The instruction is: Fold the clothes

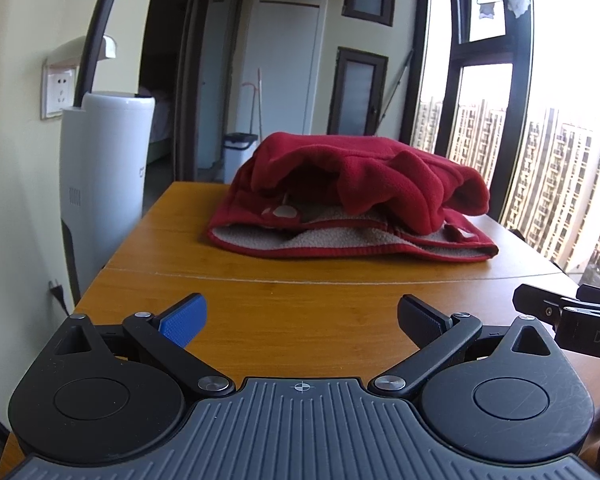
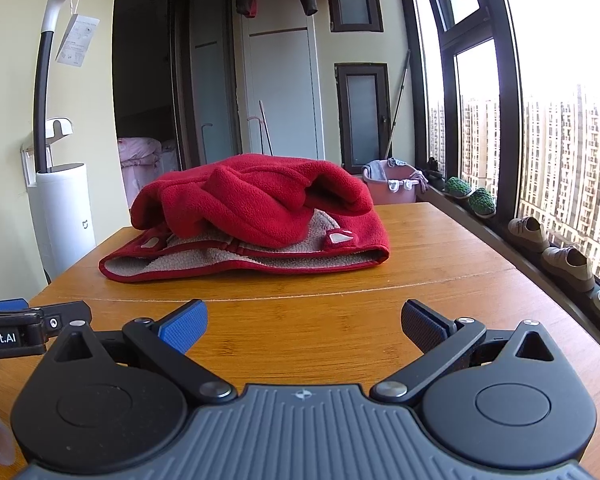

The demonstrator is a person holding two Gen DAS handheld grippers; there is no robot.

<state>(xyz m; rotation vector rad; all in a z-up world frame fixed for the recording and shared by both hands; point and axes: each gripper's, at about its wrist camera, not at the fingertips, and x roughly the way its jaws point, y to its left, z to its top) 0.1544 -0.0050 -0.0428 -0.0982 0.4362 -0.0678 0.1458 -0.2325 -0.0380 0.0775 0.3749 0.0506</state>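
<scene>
Fingers [image 1: 182,320] of the left gripper [image 1: 302,322] are spread wide and nothing is held between them; the fingers [image 2: 184,322] of the right gripper [image 2: 304,324] are spread wide in the same way, also with nothing between them. Both grippers are kept low over the near part of the surface, side by side, well apart from the garment. A red fleece garment [image 1: 352,196] is seen lying in a loose heap on the far half of the wooden surface [image 1: 300,304], with its grey lining turned out along the lower hem and with red folds bunched on top. From the right wrist view the same garment [image 2: 252,216] is shown slightly to the left of centre. No neat fold can be recognized, so the task is judged to be at its beginning: the garment must first be spread flat, and then folded. A thin seam is seen across the surface between the grippers and the garment. Beyond the surface, a white cylindrical appliance [image 1: 104,184] is placed at the left by the wall, a pink basin [image 2: 392,184] is seen behind, and shoes [image 2: 566,262] are lined along the window [image 2: 560,152] on the right.
</scene>
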